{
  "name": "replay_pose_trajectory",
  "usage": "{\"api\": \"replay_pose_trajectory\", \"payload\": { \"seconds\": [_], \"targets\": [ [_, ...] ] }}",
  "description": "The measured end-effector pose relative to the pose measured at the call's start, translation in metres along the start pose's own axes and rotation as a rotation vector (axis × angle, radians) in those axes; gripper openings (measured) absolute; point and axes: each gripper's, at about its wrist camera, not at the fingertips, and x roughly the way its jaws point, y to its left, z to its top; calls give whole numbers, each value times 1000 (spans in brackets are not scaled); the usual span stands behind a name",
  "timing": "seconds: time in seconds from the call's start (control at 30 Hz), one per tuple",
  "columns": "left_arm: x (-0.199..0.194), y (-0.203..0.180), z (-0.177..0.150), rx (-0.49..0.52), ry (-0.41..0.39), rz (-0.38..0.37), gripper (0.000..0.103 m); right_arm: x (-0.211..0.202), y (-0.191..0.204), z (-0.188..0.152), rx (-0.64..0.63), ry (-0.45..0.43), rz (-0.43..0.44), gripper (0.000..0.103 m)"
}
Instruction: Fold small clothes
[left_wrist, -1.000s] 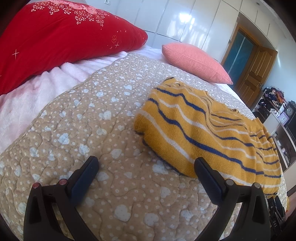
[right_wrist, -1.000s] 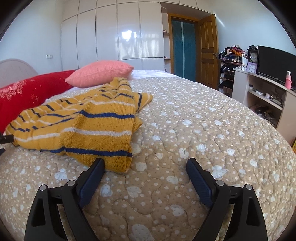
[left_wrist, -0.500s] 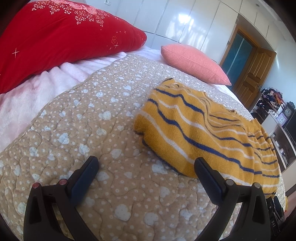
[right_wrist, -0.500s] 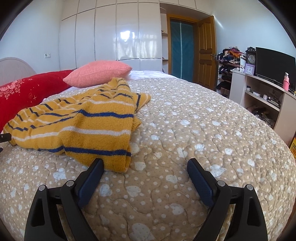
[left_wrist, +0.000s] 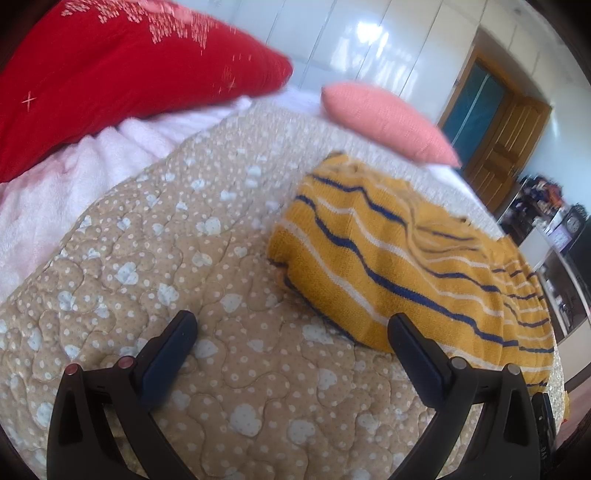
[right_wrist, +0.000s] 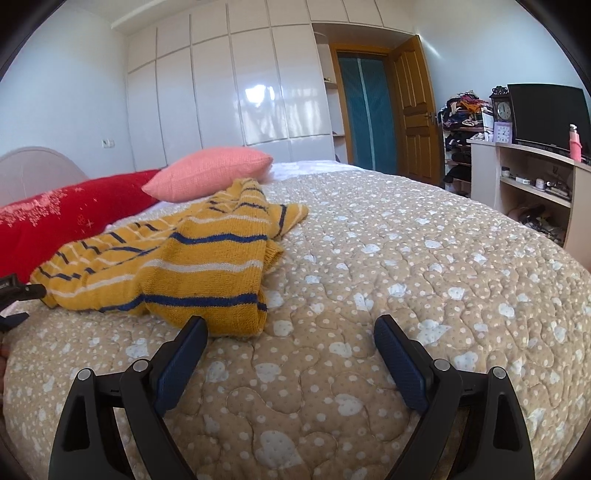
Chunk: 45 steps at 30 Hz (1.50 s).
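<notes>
The left gripper (left_wrist: 291, 325) hangs low over the bed with its two dark fingers spread wide and nothing between them. Its right-hand finger tip overlaps the near edge of a yellow knitted sweater (left_wrist: 399, 258) with navy and white stripes; whether it touches the knit cannot be told, as this view is blurred. The right gripper (right_wrist: 290, 330) is likewise spread wide and empty, its left-hand finger tip just at the sweater's near hem.

The sweater (right_wrist: 184, 258) lies rumpled and partly doubled over on a beige quilted bedspread (right_wrist: 406, 266) patterned with white dots and pale heart shapes. Beyond the sweater, a salmon-pink pillow (right_wrist: 210, 173) sits near the head of the bed, beside a large red pillow (right_wrist: 66, 218) with pale embroidery. A pink fleecy blanket (left_wrist: 85, 173) shows under the red pillow.

Across the room stand glossy white wardrobe doors (right_wrist: 236, 92) and an open wooden door (right_wrist: 410, 107). At the right, a desk (right_wrist: 524, 173) carries a dark screen and a small clock (right_wrist: 501, 110).
</notes>
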Motion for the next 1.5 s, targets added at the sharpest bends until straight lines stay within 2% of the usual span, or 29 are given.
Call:
{"api": "replay_pose_trajectory", "payload": {
  "seconds": [0.07,0.23,0.33,0.37,0.4,0.43,0.47,0.57,0.63,0.77,0.9,1.0,1.07,1.13,1.2,1.27,1.3,1.33,1.37,1.4,1.5],
  "targets": [
    [4,-4,13,-17,58,7,102,-2,-1,-2,-2,-14,14,94],
    [32,2,51,-191,125,-98,102,-5,-3,-3,-1,-29,32,94],
    [56,2,72,-251,141,-90,102,-6,-2,-5,-15,-33,30,94],
    [59,1,75,-253,145,-88,91,-6,-1,-5,-21,-33,27,95],
    [60,-2,78,-254,150,-89,73,-6,0,-6,-26,-33,23,95],
    [64,-8,81,-255,187,-123,32,-6,1,-7,-32,-33,18,95],
    [62,-6,82,-263,219,-150,22,-6,2,-7,-34,-34,16,95],
    [49,-29,90,-217,199,-156,18,-5,2,-8,-36,-39,13,95],
    [39,-55,97,-191,189,-208,17,-5,2,-9,-37,-40,12,95],
    [25,-130,100,-80,185,-322,17,-5,4,-9,-37,-40,13,95],
    [35,-226,73,66,276,-443,17,-6,3,-9,-36,-43,20,95],
    [56,-287,34,212,373,-468,17,-8,3,-10,-43,-44,27,96],
    [64,-309,13,290,406,-458,17,-8,4,-12,-51,-46,29,96],
    [62,-314,8,311,380,-459,21,-9,4,-13,-58,-47,31,97],
    [59,-305,18,258,377,-497,32,-10,5,-15,-63,-49,32,98],
    [49,-286,32,171,388,-579,56,-10,5,-16,-63,-49,33,98],
    [43,-275,35,151,371,-595,62,-10,5,-16,-64,-50,33,98],
    [32,-262,40,141,333,-594,73,-10,5,-16,-64,-50,32,98],
    [27,-252,45,140,299,-582,80,-10,5,-16,-64,-50,32,98],
    [21,-240,48,144,261,-556,82,-10,5,-16,-64,-50,32,98],
    [14,-204,46,165,181,-402,87,-11,6,-17,-65,-50,29,98]
  ]
}}
